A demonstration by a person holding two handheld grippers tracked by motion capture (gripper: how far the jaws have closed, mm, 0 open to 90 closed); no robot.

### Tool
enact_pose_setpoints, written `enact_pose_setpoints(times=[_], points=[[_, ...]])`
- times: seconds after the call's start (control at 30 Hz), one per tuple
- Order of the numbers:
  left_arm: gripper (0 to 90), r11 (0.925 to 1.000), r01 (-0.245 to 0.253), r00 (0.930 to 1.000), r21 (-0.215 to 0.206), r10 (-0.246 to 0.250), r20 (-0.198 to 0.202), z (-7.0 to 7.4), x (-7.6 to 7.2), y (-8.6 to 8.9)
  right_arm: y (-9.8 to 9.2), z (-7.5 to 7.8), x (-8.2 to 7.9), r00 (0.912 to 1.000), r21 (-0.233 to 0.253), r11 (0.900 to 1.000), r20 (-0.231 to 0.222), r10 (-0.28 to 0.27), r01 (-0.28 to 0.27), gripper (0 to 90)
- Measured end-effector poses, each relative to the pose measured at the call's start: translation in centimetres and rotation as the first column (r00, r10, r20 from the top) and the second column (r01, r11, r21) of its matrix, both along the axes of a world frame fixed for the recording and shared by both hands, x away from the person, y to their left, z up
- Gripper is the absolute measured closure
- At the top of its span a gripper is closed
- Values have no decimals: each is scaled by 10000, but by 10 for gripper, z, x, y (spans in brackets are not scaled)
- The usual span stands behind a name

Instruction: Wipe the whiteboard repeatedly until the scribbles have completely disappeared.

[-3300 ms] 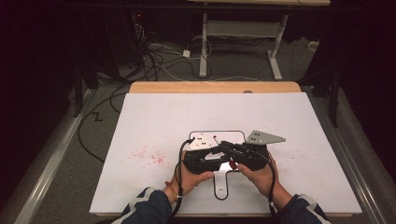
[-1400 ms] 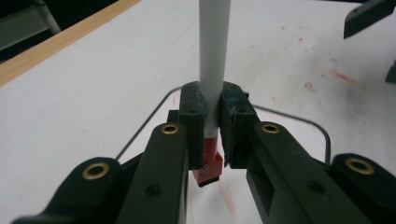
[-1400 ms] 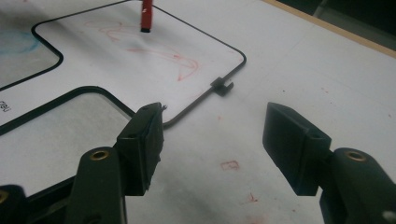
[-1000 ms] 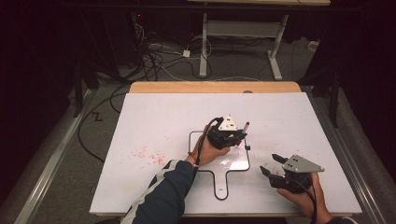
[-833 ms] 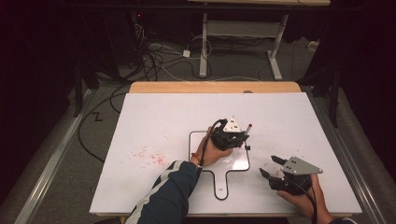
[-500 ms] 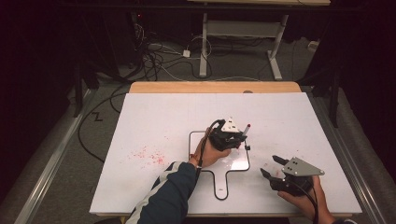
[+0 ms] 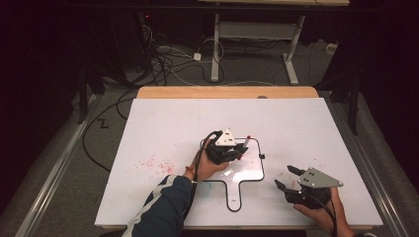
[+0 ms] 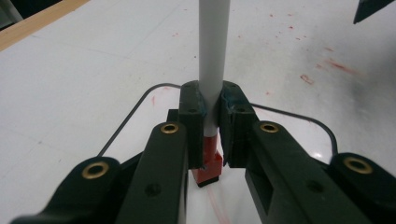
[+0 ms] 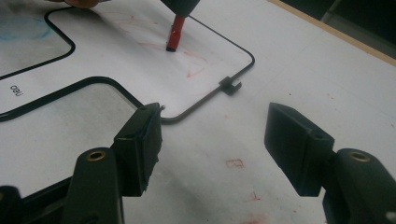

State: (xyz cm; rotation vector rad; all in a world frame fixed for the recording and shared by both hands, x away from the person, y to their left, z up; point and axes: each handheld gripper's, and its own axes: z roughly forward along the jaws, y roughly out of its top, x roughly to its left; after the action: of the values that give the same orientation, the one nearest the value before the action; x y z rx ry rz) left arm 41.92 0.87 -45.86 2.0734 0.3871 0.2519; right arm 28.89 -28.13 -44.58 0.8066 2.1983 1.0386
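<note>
- Left gripper pinches our white marker hard between its pads, over the upper right part of the small black-rimmed whiteboard that lies on the big white table sheet.
- Since three seconds ago, when both our grippers met over the board, the right gripper has drawn off to the right; its jaws stand spread with nothing between them, beside the board's right edge.
- Over the last second the left one has only crept a little, so we judge that writing or wiping on the board is in hand, one-handed.
- In the right gripper view the marker's red end is at the board's surface; contact we cannot confirm, though faint red strokes lie nearby.
- Long axis: steep but tilted, red end down toward the board, white barrel rising up and away to the right in the high view.
</note>
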Motion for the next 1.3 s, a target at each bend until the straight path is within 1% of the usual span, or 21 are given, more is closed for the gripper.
enact_pose_setpoints(times=[0.07,0.17,0.23,0.33,0.4,0.43,0.53,0.67,0.73,0.8,0.87,0.97,1.03,1.07,1.23,1.3], points=[[792,9999,-108,9998,-5,108,141,-1,-2,7,1,0,0,10000,-27,10000,-24,93,-93,374],[792,9996,-151,9999,-237,153,50,-3,-4,19,2,0,-1,9999,-71,9999,-39,97,-97,373],[792,9995,-234,9996,-208,237,147,-4,-7,26,2,0,-1,9999,-97,9999,-11,132,-132,373],[792,9994,-307,9994,-164,310,164,-4,-11,36,2,0,-1,9999,-92,9999,-27,106,-106,373],[792,9992,-333,9994,-224,334,10,-4,-12,41,3,0,-1,9999,-121,9999,-24,120,-120,372],[792,9992,-354,9993,-193,355,79,-4,-14,44,3,0,-1,9999,-116,9999,-35,104,-105,372],[792,9992,-373,9993,-155,374,60,-4,-16,52,3,1,-2,9999,-176,9998,-14,114,-114,372],[792,9981,-561,9984,-237,558,-111,-5,-17,67,3,0,-1,9999,-198,9998,-67,82,-83,369],[791,9980,-605,9981,-154,604,-74,-4,-20,74,3,0,-1,10000,-217,9997,-64,58,-60,368],[792,9970,-713,9972,-310,705,-258,-6,-22,81,3,0,-1,10000,-222,9997,-63,77,-78,367],[791,9971,-711,9973,-256,707,-190,-5,-26,87,3,0,-1,10000,-239,9997,-78,55,-57,366],[791,9965,-755,9969,-347,747,-234,-7,-33,95,4,0,-1,9999,-261,9996,-92,62,-64,365],[791,9959,-805,9966,-409,796,-224,-8,-37,99,4,0,-2,9999,-245,9997,-94,85,-87,363],[791,9964,-774,9970,-359,770,-127,-8,-41,102,4,0,-1,9999,-295,9995,-91,116,-118,363],[791,9955,-819,9966,-467,813,-149,-10,-44,106,4,0,0,9999,-290,9995,-123,79,-82,363],[792,9944,-887,9959,-584,876,-210,-10,-42,103,5,0,-1,9999,-255,9996,-102,89,-91,363]])
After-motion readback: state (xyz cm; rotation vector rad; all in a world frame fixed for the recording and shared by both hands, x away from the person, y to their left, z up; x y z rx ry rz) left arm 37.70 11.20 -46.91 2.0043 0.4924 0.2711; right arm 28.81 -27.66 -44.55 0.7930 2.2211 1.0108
